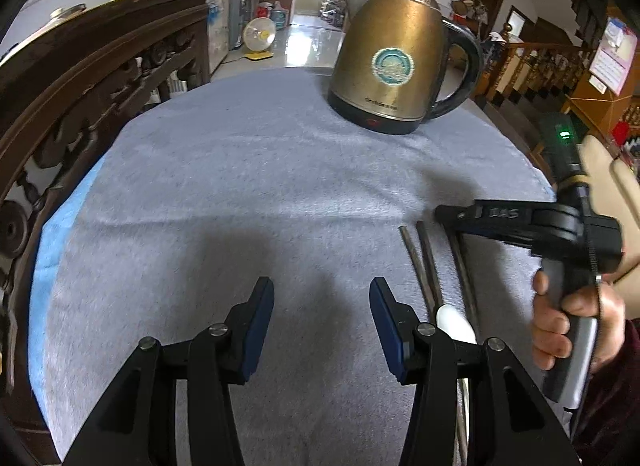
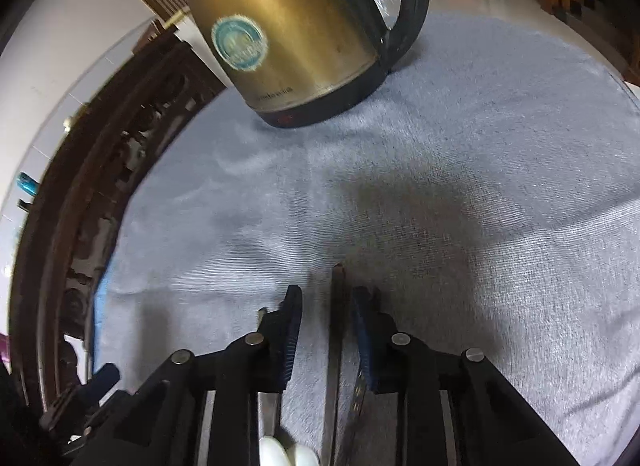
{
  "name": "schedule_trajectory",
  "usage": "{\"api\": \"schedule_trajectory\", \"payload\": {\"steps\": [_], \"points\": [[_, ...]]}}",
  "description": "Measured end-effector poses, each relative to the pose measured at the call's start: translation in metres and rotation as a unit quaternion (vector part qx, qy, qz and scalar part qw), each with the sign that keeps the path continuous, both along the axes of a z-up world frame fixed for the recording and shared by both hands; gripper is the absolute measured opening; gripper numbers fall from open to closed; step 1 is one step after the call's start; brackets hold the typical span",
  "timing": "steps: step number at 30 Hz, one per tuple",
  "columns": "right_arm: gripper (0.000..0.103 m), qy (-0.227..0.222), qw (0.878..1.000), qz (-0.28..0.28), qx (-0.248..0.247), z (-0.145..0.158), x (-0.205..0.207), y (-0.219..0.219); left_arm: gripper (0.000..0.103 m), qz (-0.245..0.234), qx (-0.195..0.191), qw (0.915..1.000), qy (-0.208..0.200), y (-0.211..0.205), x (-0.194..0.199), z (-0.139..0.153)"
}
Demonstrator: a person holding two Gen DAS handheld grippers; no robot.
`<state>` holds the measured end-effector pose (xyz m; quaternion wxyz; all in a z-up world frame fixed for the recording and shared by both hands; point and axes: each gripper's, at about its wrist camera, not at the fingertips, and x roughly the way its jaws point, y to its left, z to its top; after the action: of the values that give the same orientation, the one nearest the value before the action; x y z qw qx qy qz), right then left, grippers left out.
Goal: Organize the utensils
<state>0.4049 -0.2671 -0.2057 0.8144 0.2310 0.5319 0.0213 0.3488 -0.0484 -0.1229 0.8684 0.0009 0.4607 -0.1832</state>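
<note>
Dark wooden chopsticks (image 1: 424, 262) lie side by side on the grey cloth (image 1: 248, 185), with a white spoon (image 1: 454, 320) across their near ends. My left gripper (image 1: 322, 300) stands open over bare cloth to their left, with nothing between its fingers. A hand holds my right gripper (image 1: 446, 214) down at the chopsticks' far ends. In the right wrist view the right gripper (image 2: 328, 306) has its jaws narrow around one chopstick (image 2: 338, 298); a gap shows on the chopstick's left side. A second chopstick (image 2: 357, 392) runs under the right finger. White spoon bowls (image 2: 280, 452) show at the bottom edge.
A brass-coloured electric kettle (image 1: 396, 61) with a black handle stands at the far side of the cloth, close ahead of the right gripper as the kettle (image 2: 288, 25). A carved dark wooden rail (image 1: 80, 97) borders the table's left side. The cloth's right edge (image 1: 540, 177) drops off.
</note>
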Motion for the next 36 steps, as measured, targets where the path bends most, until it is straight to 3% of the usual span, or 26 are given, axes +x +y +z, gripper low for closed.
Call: {"api": "schedule_trajectory", "payload": {"steps": [4, 5, 7, 13, 19, 23, 26, 35, 36], "points": [[0.016, 0.007, 0.999, 0.011, -0.039, 0.000, 0.005, 0.009, 0.043, -0.022, -0.012, 0.9997, -0.006, -0.007, 0.004, 0.004], [0.008, 0.009, 0.998, 0.017, -0.053, 0.001, 0.006, 0.012, 0.042, -0.031, -0.013, 0.9994, -0.007, -0.011, 0.005, 0.005], [0.007, 0.009, 0.997, 0.027, -0.067, 0.002, 0.006, 0.015, 0.042, -0.046, -0.014, 0.9988, -0.004, -0.018, 0.007, 0.005], [0.007, -0.035, 0.999, 0.004, 0.002, 0.016, -0.024, -0.014, 0.042, -0.089, -0.005, 0.9960, 0.009, -0.051, 0.011, -0.001], [0.007, -0.066, 0.997, -0.025, 0.040, 0.029, -0.056, -0.047, 0.042, -0.106, 0.001, 0.9939, 0.031, -0.091, 0.027, -0.014], [0.007, -0.078, 0.995, -0.043, 0.046, 0.032, -0.068, -0.065, 0.040, -0.115, 0.027, 0.9923, 0.038, -0.114, 0.035, -0.026], [0.007, -0.078, 0.994, -0.052, 0.051, 0.031, -0.075, -0.075, 0.026, -0.119, 0.031, 0.9909, 0.055, -0.120, 0.042, -0.034], [0.007, -0.079, 0.993, -0.053, 0.069, 0.023, -0.089, -0.084, 0.024, -0.136, 0.061, 0.9871, 0.058, -0.142, 0.047, -0.044], [0.007, -0.079, 0.993, -0.053, 0.071, 0.022, -0.090, -0.083, 0.024, -0.138, 0.064, 0.9875, 0.042, -0.143, 0.045, -0.043]]}}
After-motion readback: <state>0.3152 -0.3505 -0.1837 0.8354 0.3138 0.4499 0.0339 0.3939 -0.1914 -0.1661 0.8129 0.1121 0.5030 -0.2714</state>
